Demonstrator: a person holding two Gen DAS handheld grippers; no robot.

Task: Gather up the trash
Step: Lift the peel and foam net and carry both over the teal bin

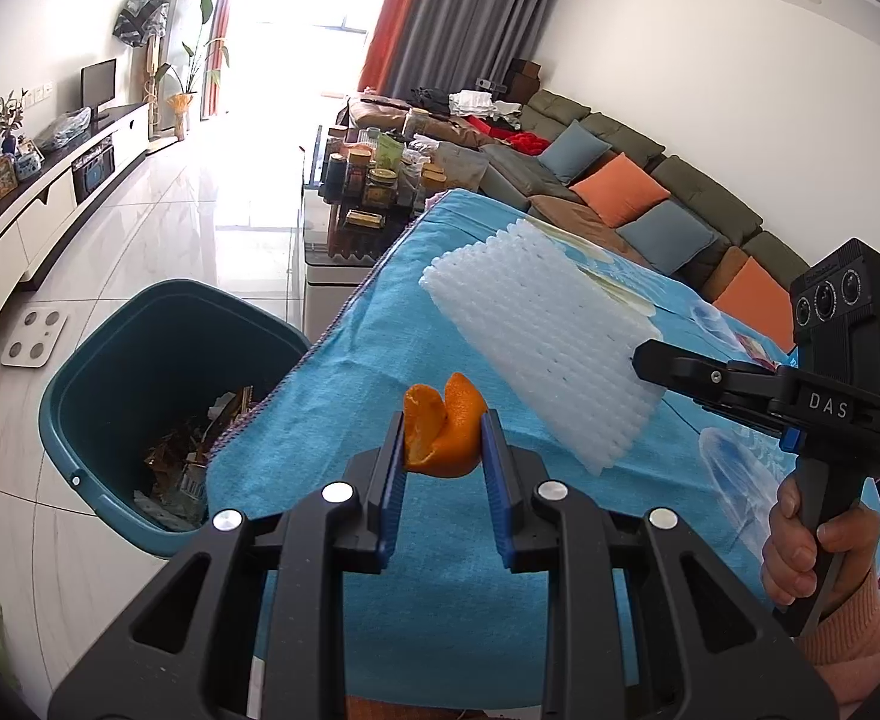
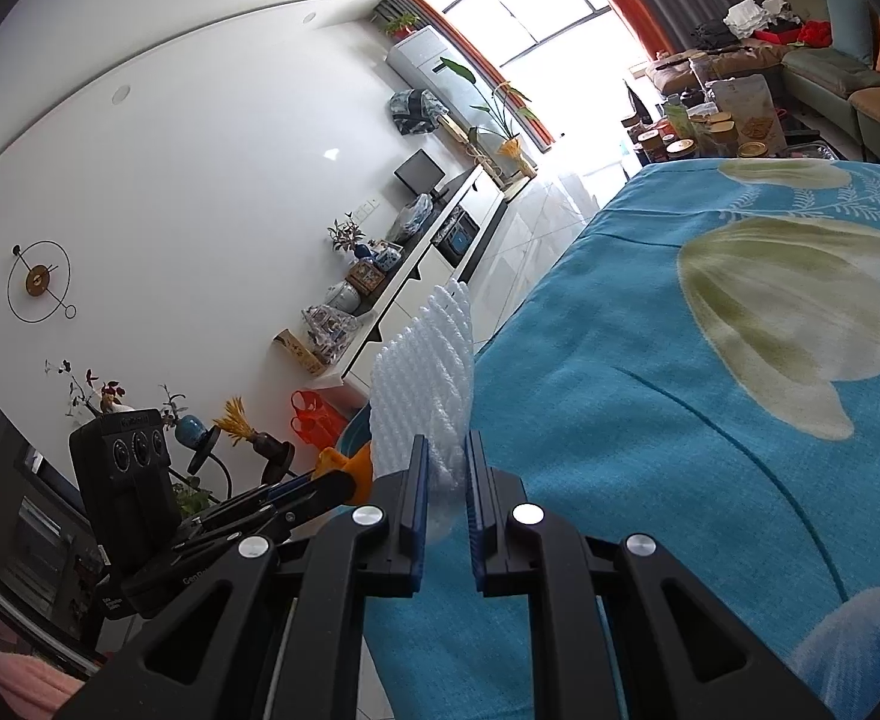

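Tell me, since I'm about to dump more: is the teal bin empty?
Not empty. The teal bin has wrappers and paper scraps on its bottom, well below the rim.

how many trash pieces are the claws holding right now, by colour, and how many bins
Orange: 1, the peel in the left claw
White: 1, the foam sheet in the right claw
Teal: 1, the bin on the floor beside the table
Total: 3 things, 2 held pieces and 1 bin

Black claw (image 1: 442,444), blue pads (image 1: 393,480), silver screws; peach ribbed sleeve (image 1: 860,630).
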